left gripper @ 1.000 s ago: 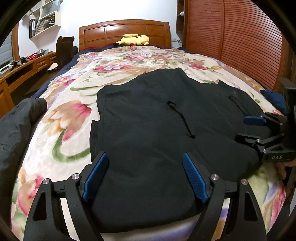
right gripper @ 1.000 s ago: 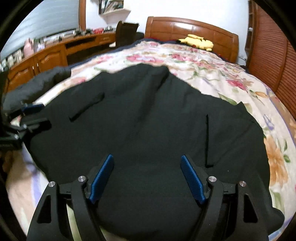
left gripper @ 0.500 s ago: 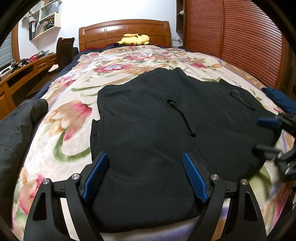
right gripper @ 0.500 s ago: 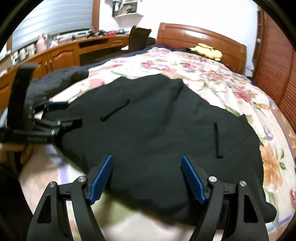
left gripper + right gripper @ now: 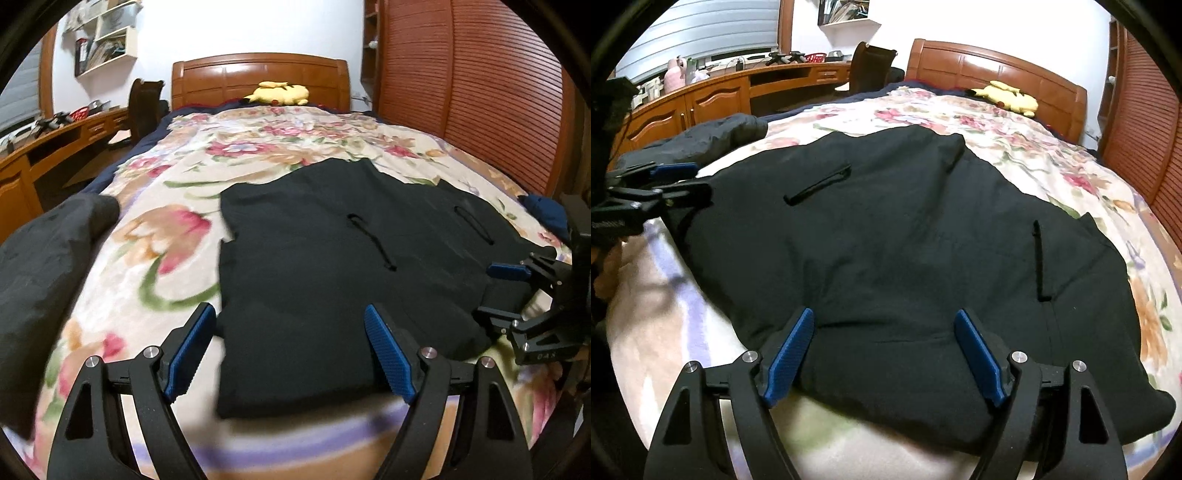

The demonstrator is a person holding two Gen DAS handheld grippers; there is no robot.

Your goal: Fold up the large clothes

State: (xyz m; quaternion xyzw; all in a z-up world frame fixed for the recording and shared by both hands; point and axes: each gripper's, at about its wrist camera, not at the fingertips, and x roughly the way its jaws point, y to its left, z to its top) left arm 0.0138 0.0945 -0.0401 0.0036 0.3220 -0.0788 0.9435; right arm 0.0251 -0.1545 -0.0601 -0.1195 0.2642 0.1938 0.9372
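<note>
A large black garment with two drawstrings lies spread flat on the flowered bedspread; it also shows in the right wrist view. My left gripper is open and empty, its fingers straddling the garment's near left corner. My right gripper is open and empty over the garment's near edge. In the left wrist view the right gripper is at the garment's right edge. In the right wrist view the left gripper is at its left corner.
A second dark garment lies bunched at the bed's left edge. A blue cloth sits at the right edge. A yellow plush toy lies by the wooden headboard. A desk and chair stand to the left.
Both grippers have shifted: the left one drew back toward the garment's left corner, the right one came back in at the right edge. Both stay open. The garment lies as before.
</note>
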